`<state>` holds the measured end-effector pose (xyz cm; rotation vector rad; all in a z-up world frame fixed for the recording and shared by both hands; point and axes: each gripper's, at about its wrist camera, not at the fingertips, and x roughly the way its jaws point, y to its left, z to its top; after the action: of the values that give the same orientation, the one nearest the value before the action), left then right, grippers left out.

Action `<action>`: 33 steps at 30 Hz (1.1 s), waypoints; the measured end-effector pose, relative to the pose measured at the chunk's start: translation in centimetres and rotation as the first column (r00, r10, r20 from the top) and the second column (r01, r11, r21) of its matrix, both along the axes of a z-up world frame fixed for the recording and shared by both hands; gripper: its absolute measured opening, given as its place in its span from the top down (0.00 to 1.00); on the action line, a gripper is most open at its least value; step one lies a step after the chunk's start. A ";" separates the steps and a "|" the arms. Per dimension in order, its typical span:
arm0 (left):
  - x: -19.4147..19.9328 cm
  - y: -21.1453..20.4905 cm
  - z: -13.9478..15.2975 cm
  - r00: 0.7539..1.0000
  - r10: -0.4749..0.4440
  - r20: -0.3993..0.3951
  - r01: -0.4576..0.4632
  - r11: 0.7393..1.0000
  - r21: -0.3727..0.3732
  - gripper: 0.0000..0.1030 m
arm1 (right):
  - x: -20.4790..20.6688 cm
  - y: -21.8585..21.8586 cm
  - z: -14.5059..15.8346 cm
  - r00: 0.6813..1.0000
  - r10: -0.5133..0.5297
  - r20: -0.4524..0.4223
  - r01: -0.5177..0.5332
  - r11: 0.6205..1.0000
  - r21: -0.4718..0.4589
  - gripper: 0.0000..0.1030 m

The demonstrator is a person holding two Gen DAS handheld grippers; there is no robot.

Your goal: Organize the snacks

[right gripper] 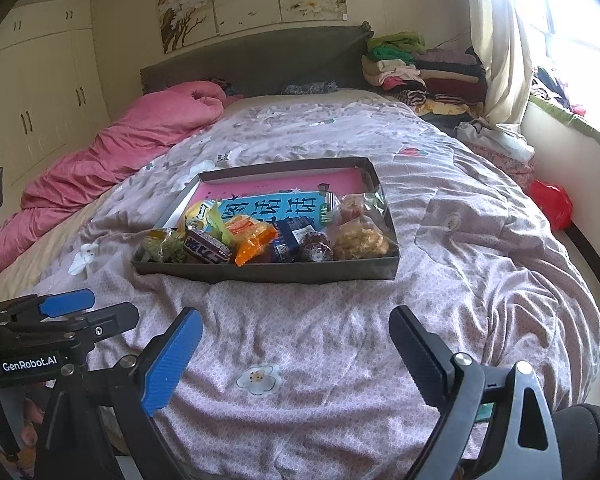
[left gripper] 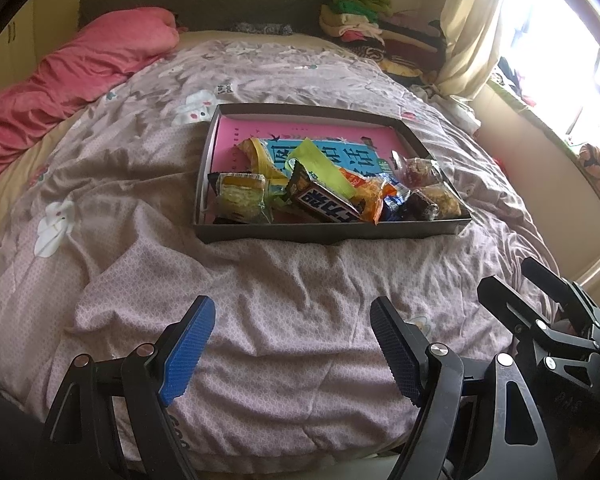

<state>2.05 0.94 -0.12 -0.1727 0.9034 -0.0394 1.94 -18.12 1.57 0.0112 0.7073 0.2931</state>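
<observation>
Both my claws hover low over the near end of the bed, tilted down toward the quilt, side by side. Left gripper (left gripper: 292, 344) released — ribbed blue pads spread wide, nothing between them but creased cloth. Right gripper (right gripper: 296, 356) likewise released, jaws apart and empty.

Ahead of both claws, well apart from the fingertips: a shallow dark cardboard tray (left gripper: 332, 232), rectangular, thin-walled, lying flat on the quilt (left gripper: 260, 280) — soft mauve fabric, fine print, heavily wrinkled. Inside, crowded at the near wall, the snacks (left gripper: 324, 196): glossy crinkled wrappers, a dark bar, an orange packet, clear-bagged cakes toward the right. Under them a pink and blue book (left gripper: 340, 136), flat and smooth.

Far left beyond the tray, a rumpled pink blanket (left gripper: 60, 80).
</observation>
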 end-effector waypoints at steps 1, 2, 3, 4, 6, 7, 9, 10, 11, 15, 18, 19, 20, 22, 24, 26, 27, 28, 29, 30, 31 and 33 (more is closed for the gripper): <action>0.0 0.0 0.1 1.000 0.001 0.001 -0.001 1.000 0.000 0.21 | 0.0 0.0 0.0 1.000 -0.001 0.001 0.001 1.000 0.000 0.08; 0.0 0.0 0.0 1.000 0.001 0.002 -0.001 1.000 0.001 0.21 | 0.0 0.0 0.0 1.000 -0.002 0.001 0.002 1.000 0.000 0.08; 0.0 0.0 0.0 1.000 0.002 0.001 -0.002 1.000 0.001 0.21 | 0.0 -0.1 0.0 1.000 -0.003 0.000 0.003 1.000 0.001 0.08; 0.0 0.0 0.0 1.000 0.002 0.001 -0.002 1.000 0.001 0.21 | 0.1 -0.1 0.0 1.000 -0.003 0.000 0.003 1.000 0.000 0.08; 0.0 0.0 0.0 1.000 0.002 0.001 -0.002 1.000 0.000 0.21 | 0.1 -0.1 0.0 1.000 -0.002 -0.001 0.002 1.000 -0.001 0.08; 0.0 0.0 0.0 1.000 0.002 0.002 -0.002 1.000 0.001 0.21 | 0.1 -0.1 0.0 1.000 -0.002 0.000 0.002 1.000 0.000 0.08; 0.0 0.0 0.1 1.000 0.004 0.003 -0.004 1.000 0.001 0.21 | 0.1 -0.1 0.0 1.000 -0.002 0.000 0.002 1.000 -0.001 0.08; 0.0 0.1 0.1 1.000 0.004 0.004 -0.004 1.000 0.001 0.21 | 0.1 -0.1 0.0 1.000 -0.002 0.000 0.002 1.000 0.000 0.08; 0.0 0.1 0.1 1.000 0.005 0.003 -0.005 1.000 0.002 0.21 | 0.1 -0.1 -0.1 1.000 -0.003 0.000 0.003 1.000 0.000 0.08; -0.1 0.2 0.1 1.000 0.004 0.005 -0.004 1.000 0.001 0.21 | 0.1 -0.1 0.0 1.000 -0.003 0.001 0.003 1.000 0.000 0.08; -0.2 0.3 0.3 1.000 0.000 0.018 0.000 1.000 0.000 0.21 | 0.1 -0.1 0.0 1.000 -0.003 0.002 0.003 1.000 -0.002 0.08; -0.1 0.2 0.4 1.000 -0.001 0.019 0.001 1.000 0.002 0.21 | 0.1 -0.1 0.0 1.000 -0.003 0.002 0.003 1.000 -0.003 0.08; -0.1 0.2 0.4 1.000 -0.003 0.019 0.003 1.000 0.002 0.21 | 0.1 -0.1 0.0 1.000 -0.003 0.003 0.003 1.000 -0.004 0.08; -0.1 0.1 0.4 1.000 -0.004 0.015 0.004 1.000 0.008 0.21 | 0.1 -0.1 -0.1 1.000 -0.002 0.003 0.002 1.000 -0.005 0.08; -0.1 0.0 0.3 1.000 -0.005 0.011 0.005 1.000 0.008 0.21 | 0.0 -0.2 -0.2 1.000 -0.003 0.001 0.003 1.000 -0.006 0.08; -0.1 0.0 0.3 1.000 -0.005 0.010 0.004 1.000 0.009 0.21 | 0.1 -0.2 -0.2 1.000 -0.003 0.003 0.003 1.000 -0.005 0.08; -0.1 0.1 0.3 1.000 -0.003 0.011 0.002 1.000 0.006 0.21 | 0.1 -0.2 -0.2 1.000 -0.004 0.002 0.004 1.000 -0.005 0.08; -0.1 0.0 0.3 1.000 -0.002 0.010 0.002 1.000 0.004 0.21 | 0.1 -0.2 -0.2 1.000 -0.003 0.001 0.003 1.000 -0.005 0.08; 0.0 0.0 0.3 1.000 -0.001 0.010 0.001 1.000 0.007 0.21 | 0.1 -0.2 -0.2 1.000 -0.003 0.000 0.003 1.000 -0.005 0.08; 0.0 0.0 0.2 1.000 0.001 0.010 -0.001 1.000 0.010 0.21 | 0.1 -0.1 -0.2 1.000 -0.003 0.000 0.003 1.000 -0.007 0.08; 0.0 0.0 0.2 1.000 0.002 0.008 -0.002 1.000 0.011 0.21 | 0.1 -0.2 -0.3 1.000 -0.003 -0.002 0.002 1.000 -0.008 0.08; 0.1 0.0 0.1 1.000 0.011 0.004 -0.011 1.000 0.018 0.21 | 0.1 -0.2 -0.4 1.000 -0.002 -0.003 0.002 1.000 -0.007 0.08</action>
<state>2.11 0.94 0.01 -0.1611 0.8981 -0.0214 2.05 -18.35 1.21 0.0058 0.7117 0.2887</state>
